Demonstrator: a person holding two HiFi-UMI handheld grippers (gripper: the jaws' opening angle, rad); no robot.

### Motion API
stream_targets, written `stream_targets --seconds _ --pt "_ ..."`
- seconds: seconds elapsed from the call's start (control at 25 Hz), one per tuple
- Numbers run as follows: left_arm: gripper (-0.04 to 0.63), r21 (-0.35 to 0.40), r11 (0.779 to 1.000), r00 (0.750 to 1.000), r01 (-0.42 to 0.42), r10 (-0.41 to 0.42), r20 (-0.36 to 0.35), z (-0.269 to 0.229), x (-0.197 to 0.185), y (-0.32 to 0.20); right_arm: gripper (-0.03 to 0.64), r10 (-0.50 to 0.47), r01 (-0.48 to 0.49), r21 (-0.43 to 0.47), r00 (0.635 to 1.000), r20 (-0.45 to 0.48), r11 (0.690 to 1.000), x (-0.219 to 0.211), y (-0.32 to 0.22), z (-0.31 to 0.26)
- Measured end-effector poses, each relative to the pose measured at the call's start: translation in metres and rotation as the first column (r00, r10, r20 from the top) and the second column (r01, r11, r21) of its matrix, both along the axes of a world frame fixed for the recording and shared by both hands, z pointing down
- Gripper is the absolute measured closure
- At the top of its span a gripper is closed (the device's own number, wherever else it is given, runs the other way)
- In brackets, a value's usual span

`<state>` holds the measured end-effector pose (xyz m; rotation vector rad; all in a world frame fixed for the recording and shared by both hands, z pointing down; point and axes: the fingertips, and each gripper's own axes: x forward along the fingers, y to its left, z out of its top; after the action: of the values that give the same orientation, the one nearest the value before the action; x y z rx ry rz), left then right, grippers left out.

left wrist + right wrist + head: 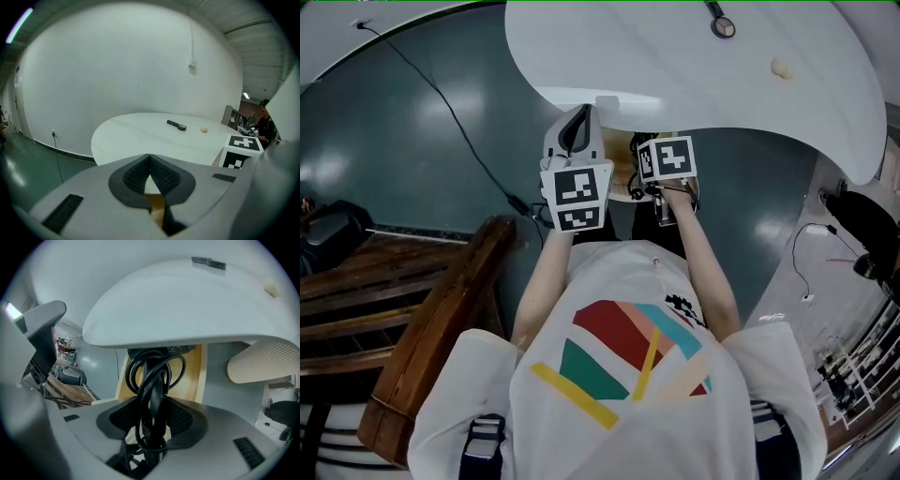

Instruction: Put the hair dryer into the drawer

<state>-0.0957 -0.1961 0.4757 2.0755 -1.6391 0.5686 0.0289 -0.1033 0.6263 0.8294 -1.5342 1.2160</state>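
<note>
Teal floor (412, 122) shows glossy under the person, with a wooden bench (422, 309) off to the left and a white round table (675, 66) straight ahead; on the tabletop lie only a small black object (722, 25) and a pale lump (781, 67), both well away from the work. Under the table's near edge a drawer (199, 376) stands open, its light wood interior showing in the right gripper view and as a sliver between the two grippers in the head view. The right gripper (151, 420) has its jaws closed on the hair dryer (151, 380), clamping the dark handle together with the black cord (136, 366) looped round it, and the dryer's body points forward at the drawer opening, just under the tabletop. Whether any part of it already touches the drawer bottom is hidden. The left gripper (149, 161) is held up beside the right one with its jaws brought together at the tips and nothing between them. As I judge it, the task is well advanced: the dryer is picked up, the drawer is open, and the dryer is at the mouth of it. What is left is to set it down inside the drawer and release it, with closing the drawer possibly to follow
</note>
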Motion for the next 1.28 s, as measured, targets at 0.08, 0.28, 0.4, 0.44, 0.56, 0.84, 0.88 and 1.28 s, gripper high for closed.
stream_targets --seconds 0.08,0.28,0.4,0.44,0.56,0.84,0.88,1.28 --pt "0.58 -0.008 1.0 1.0 0.002 -0.002 0.006 0.003 0.0 0.0 0.426 -0.011 0.01 0.038 1.0 0.004 0.999 -0.001 -0.003 0.005" --pt "0.58 -0.027 1.0 0.999 -0.001 0.002 0.033 0.008 -0.001 -0.001 0.426 0.031 -0.039 0.141 0.998 0.056 0.989 -0.005 -0.011 0.019" --pt "0.58 -0.037 0.999 0.999 0.021 -0.02 0.031 0.009 -0.005 0.0 0.426 0.052 -0.066 0.187 0.996 0.077 0.98 -0.01 -0.019 0.026" --pt "0.58 -0.039 0.999 0.999 0.03 -0.029 0.028 0.009 -0.006 -0.001 0.426 0.054 -0.069 0.202 0.996 0.077 0.977 -0.01 -0.022 0.029" --pt "0.58 -0.037 0.999 0.999 0.036 -0.036 0.018 0.01 -0.005 0.0 0.426 0.029 -0.043 0.265 0.998 0.056 0.963 -0.009 -0.034 0.036" --pt "0.58 -0.015 1.0 1.0 0.022 -0.022 0.004 0.008 -0.004 0.004 0.46 0.01 -0.022 0.381 0.999 0.033 0.924 -0.018 -0.061 0.037" --pt "0.58 -0.016 1.0 1.0 0.018 -0.018 0.004 0.008 -0.003 0.004 0.463 0.023 -0.032 0.374 0.999 0.028 0.927 -0.016 -0.062 0.038" --pt "0.58 -0.028 0.999 1.0 -0.022 0.022 0.013 0.015 0.003 0.016 0.607 0.043 -0.03 0.381 0.999 -0.024 0.924 -0.006 -0.045 0.052"
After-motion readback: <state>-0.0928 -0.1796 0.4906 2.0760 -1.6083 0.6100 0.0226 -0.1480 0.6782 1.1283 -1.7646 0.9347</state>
